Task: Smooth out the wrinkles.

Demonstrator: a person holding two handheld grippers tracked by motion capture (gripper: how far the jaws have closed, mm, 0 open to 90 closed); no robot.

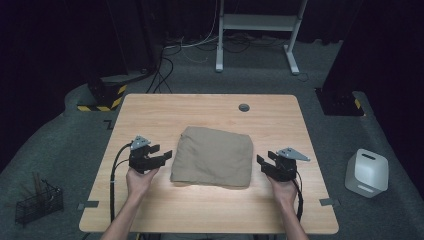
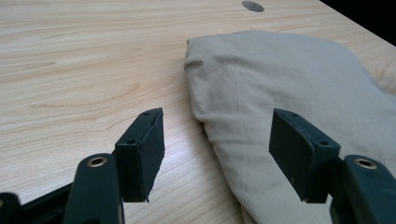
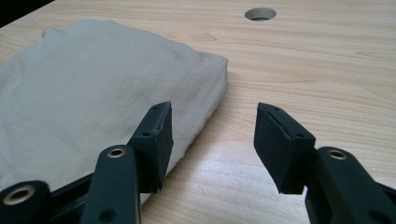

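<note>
I see the folded cloth (image 1: 212, 156) lying on the table (image 1: 150, 112), about mid-table. My left gripper (image 1: 162, 154) sits just left of the cloth, my right gripper (image 1: 265, 163) just right of it. Behind the cloth, a cable hole (image 1: 244, 107) lies near the table's far edge. A white container (image 1: 367, 172) stands on the floor well right of the cloth.

floor: grey carpet (image 1: 60, 150) | white desk frame (image 1: 260, 22) at back | dark surroundings | white canister (image 1: 366, 172) right

High view looks down from six o'clock; both gripper views sit low, close, sharing the cloth (image 1: 212, 156) (image 2: 299, 84) (image 3: 93, 88).
</note>
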